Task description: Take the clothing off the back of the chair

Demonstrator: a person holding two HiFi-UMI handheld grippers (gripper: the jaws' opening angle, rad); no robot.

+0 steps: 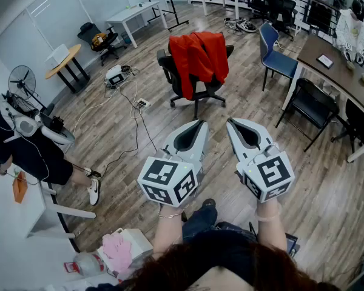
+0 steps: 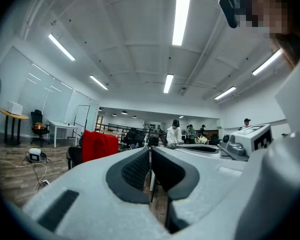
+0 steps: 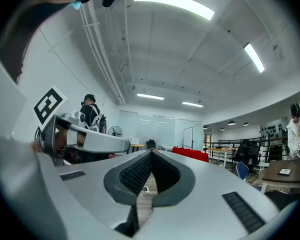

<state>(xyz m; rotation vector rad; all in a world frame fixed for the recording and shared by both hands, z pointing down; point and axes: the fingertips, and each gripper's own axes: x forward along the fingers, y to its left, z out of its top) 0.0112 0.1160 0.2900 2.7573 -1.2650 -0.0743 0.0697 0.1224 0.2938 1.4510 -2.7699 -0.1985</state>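
Task not started. The red clothing (image 1: 199,56) is draped over the back of the black office chair (image 1: 197,96), which stands on the wood floor at 12 o'clock from the grippers and well apart from them. Nothing has been lifted, so the whole job is left: approach, grasp, pull the garment free of the backrest. The left gripper (image 1: 201,124) and right gripper (image 1: 230,122) are held level, side by side, both aimed toward the chair. In each gripper view the pads meet along a closed seam with nothing between them, so both are clenched and empty. They will need to part before any grasp. The left gripper view has the garment at about 10 o'clock of the jaw tips, the right gripper view at about 1 o'clock; judged from that, the chair sits roughly between the two lines of aim. Containers: at 7 o'clock in the head view a white box (image 1: 141,240) holds something pink, possibly cloth; too blurred at the frame edge to confirm.
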